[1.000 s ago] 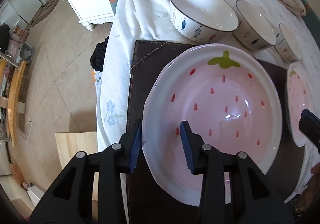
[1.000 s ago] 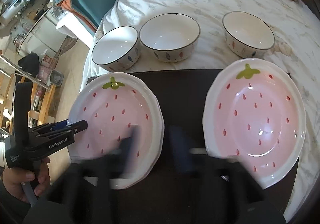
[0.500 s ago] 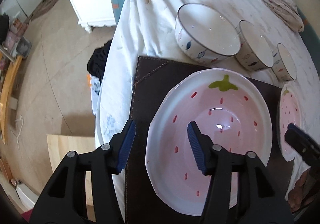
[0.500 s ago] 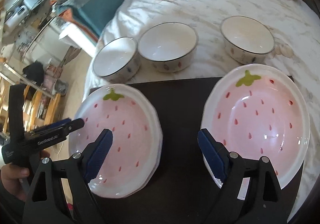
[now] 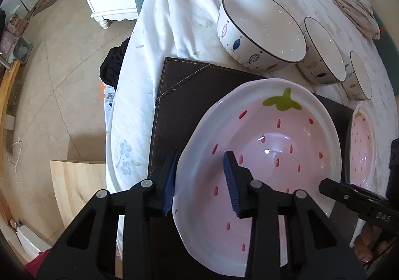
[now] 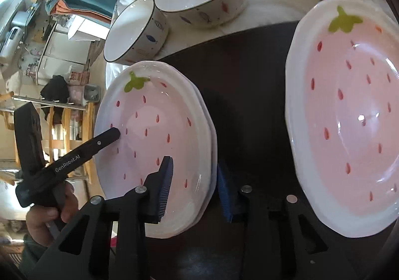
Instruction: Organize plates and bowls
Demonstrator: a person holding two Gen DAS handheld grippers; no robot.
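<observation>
Left wrist view: the left tool [image 5: 199, 180] straddles, jaws parted, the near rim of the pink strawberry-patterned ceramic plate [image 5: 261, 155] on the dark brown leather mat [image 5: 189, 87] — three white fish-print bowls [image 5: 259, 30] upper right.

Right wrist view: the right tool [image 6: 193, 187] straddles that plate's [image 6: 154, 135] opposite rim, jaws parted — revealing a stack beneath; a second strawberry plate [image 6: 349, 115] lies right.

"GenRobot.AI" on the left gripper [image 6: 74, 157]
</observation>
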